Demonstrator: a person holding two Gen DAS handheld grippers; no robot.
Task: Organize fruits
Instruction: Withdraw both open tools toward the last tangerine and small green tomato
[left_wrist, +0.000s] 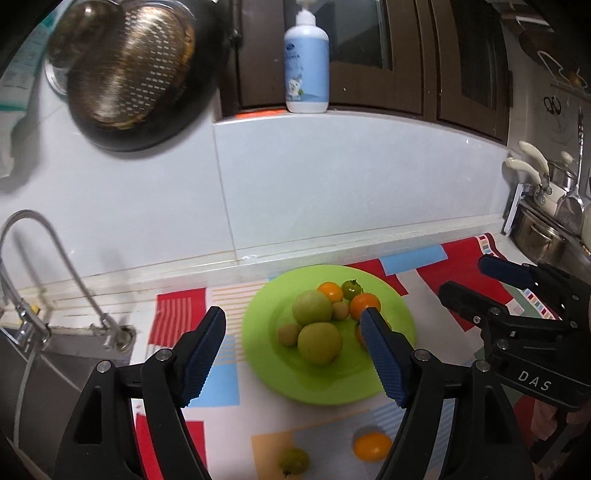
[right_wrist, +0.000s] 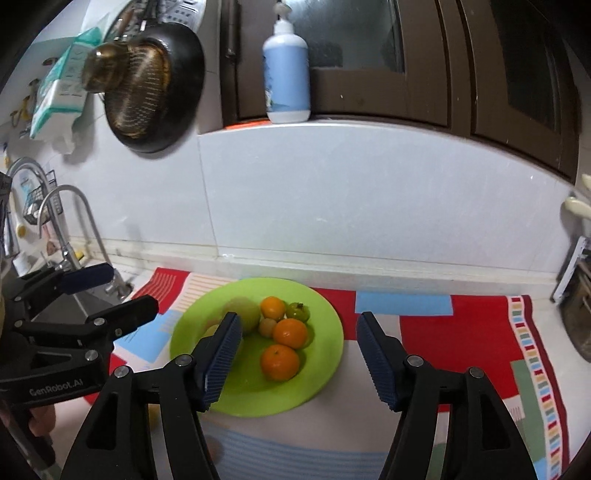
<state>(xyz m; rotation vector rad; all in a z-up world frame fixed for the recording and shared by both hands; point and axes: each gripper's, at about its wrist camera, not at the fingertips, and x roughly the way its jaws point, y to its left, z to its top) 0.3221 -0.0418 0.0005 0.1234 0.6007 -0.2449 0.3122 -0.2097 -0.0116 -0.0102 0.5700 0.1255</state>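
A: So, where do the fruits stand?

B: Most sit heaped on the green plate, on the patterned mat covering the counter. An orange fruit and a small green fruit lie off the plate, on the mat nearer the camera.

A: And the claws?

B: The left claw is spread wide and empty, hanging above the plate's near side. The right claw is likewise apart, holding nothing.

A: Why hover there?

B: Probably lining up for the two strays, which I'd judge belong on the plate.
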